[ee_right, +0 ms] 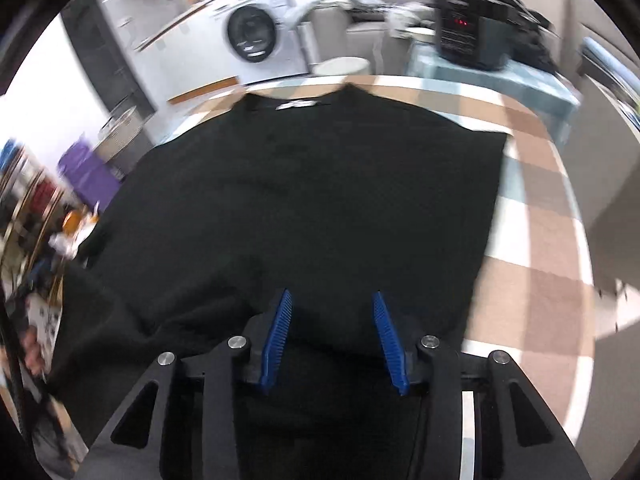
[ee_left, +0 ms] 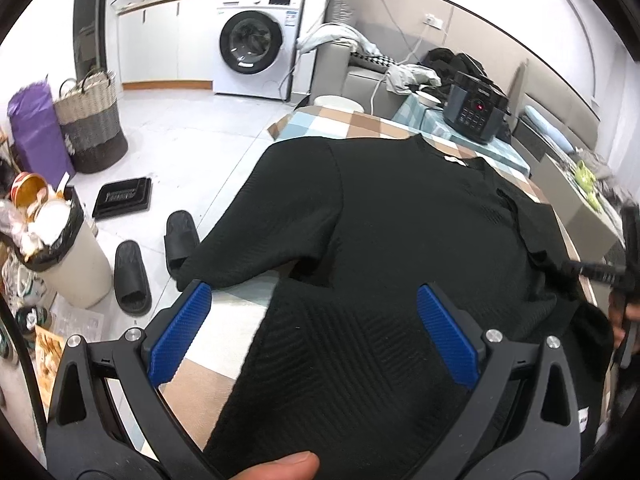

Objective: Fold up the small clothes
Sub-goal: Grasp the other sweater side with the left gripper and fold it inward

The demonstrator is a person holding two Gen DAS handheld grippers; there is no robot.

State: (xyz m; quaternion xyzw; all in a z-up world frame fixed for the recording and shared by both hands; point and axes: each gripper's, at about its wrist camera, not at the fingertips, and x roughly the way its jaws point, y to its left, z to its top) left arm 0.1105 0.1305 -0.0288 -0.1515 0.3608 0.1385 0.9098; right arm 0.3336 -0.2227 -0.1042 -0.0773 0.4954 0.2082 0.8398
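Observation:
A black knitted short-sleeved top (ee_left: 400, 216) lies spread on a checked tablecloth (ee_left: 352, 120), collar at the far end. One sleeve (ee_left: 272, 216) reaches over the table's left edge. My left gripper (ee_left: 314, 300) is open, its blue pads either side of the top's near hem. In the right wrist view the same top (ee_right: 304, 192) fills the middle, with a white label (ee_right: 298, 105) at the collar. My right gripper (ee_right: 331, 304) is open with cloth between and under its blue pads. That view is blurred.
A black cooker (ee_left: 476, 112) stands at the table's far right corner. On the floor to the left are black slippers (ee_left: 132, 276), a full bin (ee_left: 64, 252) and a woven basket (ee_left: 90, 128). A washing machine (ee_left: 256, 44) stands behind.

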